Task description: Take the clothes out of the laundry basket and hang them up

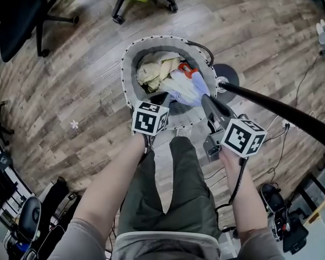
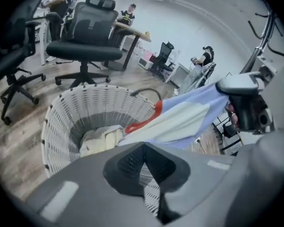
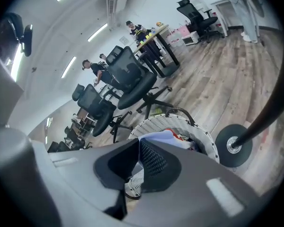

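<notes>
The white basket point(image 1: 129, 64) stands on the floor with a cream garment point(image 1: 154, 69) inside. The pale blue shirt point(image 1: 187, 85) trails from it to the right gripper point(image 1: 205, 98), which is clamped on its edge. The left gripper point(image 1: 158, 98) is closed beside the cloth, hold unconfirmed. We judge that the thin bite may slip, or the tail may snag the cream garment.

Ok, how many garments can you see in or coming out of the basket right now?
2: a cream garment lying in the basket, and a lavender garment pinched by the right gripper. More may lie underneath.
</notes>
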The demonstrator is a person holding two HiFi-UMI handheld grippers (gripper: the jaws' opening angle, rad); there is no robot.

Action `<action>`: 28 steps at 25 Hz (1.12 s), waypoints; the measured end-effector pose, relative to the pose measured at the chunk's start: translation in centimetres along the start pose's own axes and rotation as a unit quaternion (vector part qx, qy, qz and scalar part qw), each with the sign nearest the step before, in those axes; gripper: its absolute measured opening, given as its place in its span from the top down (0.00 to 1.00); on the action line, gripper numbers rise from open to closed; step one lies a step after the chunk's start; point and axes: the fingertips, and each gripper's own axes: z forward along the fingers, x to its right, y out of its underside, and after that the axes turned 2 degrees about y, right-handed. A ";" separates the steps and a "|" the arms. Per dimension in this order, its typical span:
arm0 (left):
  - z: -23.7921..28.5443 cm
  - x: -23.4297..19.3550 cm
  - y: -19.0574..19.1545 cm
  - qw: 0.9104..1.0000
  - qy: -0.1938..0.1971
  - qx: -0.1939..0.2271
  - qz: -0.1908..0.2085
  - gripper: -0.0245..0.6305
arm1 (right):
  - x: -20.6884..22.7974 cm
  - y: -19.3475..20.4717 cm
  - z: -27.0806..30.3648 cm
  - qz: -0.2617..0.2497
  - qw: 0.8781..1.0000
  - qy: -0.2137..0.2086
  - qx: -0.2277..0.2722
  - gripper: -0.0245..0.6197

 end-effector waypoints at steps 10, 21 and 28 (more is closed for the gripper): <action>-17.6 5.5 -9.9 0.991 0.024 0.120 0.048 0.96 | -12.6 -8.5 -12.0 -0.075 0.993 -0.052 0.073 0.92; -36.0 13.0 -19.3 0.968 0.032 0.241 0.067 0.96 | -24.9 -13.9 -25.9 -0.148 0.975 -0.091 0.137 0.92; -44.8 17.8 -23.4 0.949 0.016 0.288 0.131 0.96 | -31.1 -15.2 -32.7 -0.209 0.954 -0.118 0.177 0.92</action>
